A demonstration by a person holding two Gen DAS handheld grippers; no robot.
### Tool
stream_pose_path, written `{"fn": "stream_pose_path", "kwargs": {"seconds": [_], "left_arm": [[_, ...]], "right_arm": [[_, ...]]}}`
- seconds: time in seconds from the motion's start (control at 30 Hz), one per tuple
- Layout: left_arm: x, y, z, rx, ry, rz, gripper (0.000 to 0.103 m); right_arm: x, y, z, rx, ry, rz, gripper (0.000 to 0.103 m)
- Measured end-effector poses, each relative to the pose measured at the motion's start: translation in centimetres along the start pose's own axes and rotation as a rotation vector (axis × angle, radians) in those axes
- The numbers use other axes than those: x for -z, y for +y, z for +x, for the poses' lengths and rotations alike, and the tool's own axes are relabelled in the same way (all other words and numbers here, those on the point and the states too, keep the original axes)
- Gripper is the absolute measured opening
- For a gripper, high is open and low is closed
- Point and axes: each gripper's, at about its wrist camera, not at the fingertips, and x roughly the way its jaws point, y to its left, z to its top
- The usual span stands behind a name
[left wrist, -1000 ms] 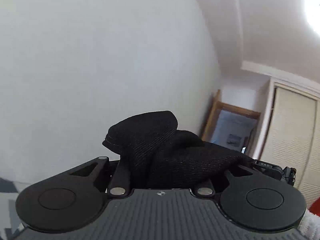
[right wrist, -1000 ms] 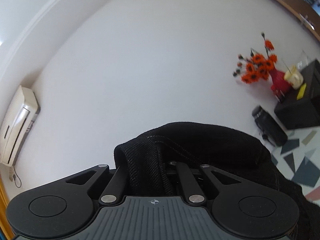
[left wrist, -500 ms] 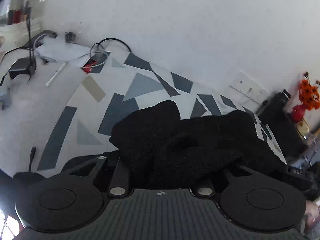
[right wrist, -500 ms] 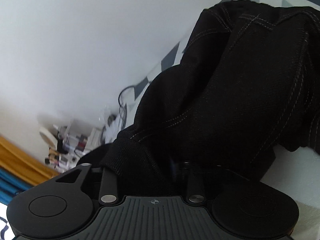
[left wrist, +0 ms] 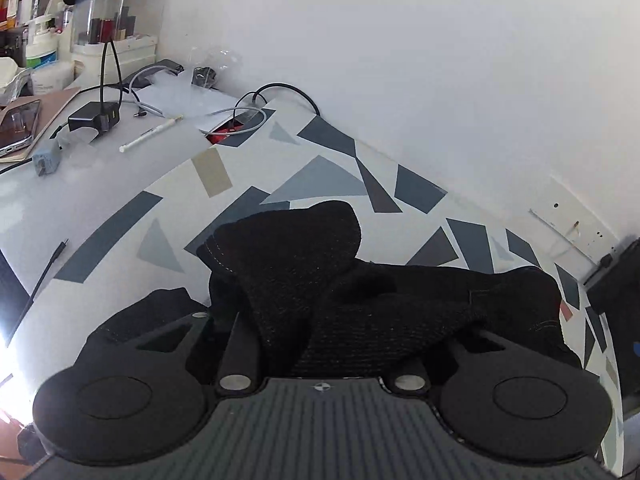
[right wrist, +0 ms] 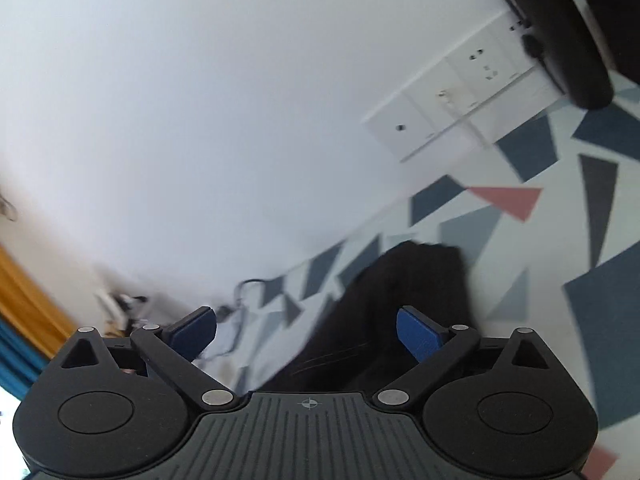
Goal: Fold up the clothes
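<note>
The left hand-held gripper (left wrist: 316, 320) is clenched on a bunched fold of the black garment (left wrist: 400, 300); the cloth wells up between its jaws and hides both fingertips. From that grip the garment spreads to the right and down onto the desk (left wrist: 120, 184), which wears a white cover printed with grey, blue and tan triangles. A white-stitched hem shows at the upper left of the bunch.

The right hand-held gripper (right wrist: 308, 332) is released: its jaws are opening, the blue pads (right wrist: 416, 336) stand wide apart, and neither presses on anything. In the right wrist view the garment (right wrist: 400, 300) lies on the desk (right wrist: 600, 312) ahead of the gripper, seen through the gap between the pads; the picture is blurred, so I cannot tell whether the cloth brushes the right-hand pad.

At the far left of the desk, well apart from the garment, lie a black charger (left wrist: 94, 120) with cables, a white pen (left wrist: 150, 134), a phone (left wrist: 18, 128) and a red box (left wrist: 226, 132) under a grey cable. Bottles and a clear case (left wrist: 116, 12) stand against the white wall (left wrist: 400, 60). A white socket plate (right wrist: 460, 96) sits on the wall just above the desk, with a black object (right wrist: 560, 40) beside it.
</note>
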Motion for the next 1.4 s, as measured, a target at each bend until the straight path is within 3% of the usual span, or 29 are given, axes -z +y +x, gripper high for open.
{"fn": "stream_pose_path", "kwargs": {"seconds": [0.13, 0.2, 0.27, 0.3, 0.4, 0.47, 0.67, 0.77, 0.87, 1.1, 1.3, 1.4], "left_arm": [[0.9, -0.6, -0.5, -0.023, -0.014, -0.029, 0.019], [1.3, -0.4, -0.9, -0.028, -0.02, -0.049, 0.02], [1.8, -0.1, -1.4, -0.031, -0.023, -0.072, 0.02], [2.0, 0.0, -1.6, -0.032, -0.024, -0.08, 0.02], [2.5, 0.0, -1.9, -0.021, -0.021, -0.085, 0.02], [2.7, -0.5, -1.7, -0.014, -0.011, -0.067, 0.02], [3.0, -2.5, -0.9, 0.014, 0.029, -0.011, 0.02], [3.1, -3.8, -0.3, 0.085, 0.055, 0.024, 0.02], [3.4, -5.6, 0.5, 0.182, 0.082, 0.046, 0.02], [5.2, -12.9, 3.8, 0.312, 0.166, 0.203, 0.021], [7.8, -18.8, 5.8, 0.301, 0.193, 0.356, 0.031], [8.7, -20.3, 6.1, 0.283, 0.194, 0.426, 0.036]], "right_arm": [[-1.0, -4.1, 6.7, 0.252, 0.132, -0.071, 0.093], [0.2, -4.7, 11.2, 0.361, 0.223, -0.106, 0.086], [1.9, -4.7, 13.2, 0.432, 0.278, -0.177, 0.084], [3.2, -4.1, 14.2, 0.452, 0.283, -0.24, 0.085], [5.8, -1.9, 15.2, 0.44, 0.287, -0.43, 0.056], [6.2, -1.8, 15.3, 0.423, 0.295, -0.458, 0.05], [6.2, -4.5, 11.2, 0.424, 0.239, -0.385, 0.04], [5.8, -6.2, 8.4, 0.439, 0.206, -0.338, 0.039], [5.1, -7.7, 5.2, 0.502, 0.168, -0.306, 0.039], [2.1, -12.5, -1.4, 0.676, 0.087, -0.227, 0.039], [0.4, -16.0, -4.4, 0.831, 0.022, -0.247, 0.039], [0.0, -16.7, -4.7, 0.859, 0.022, -0.257, 0.039]]}}
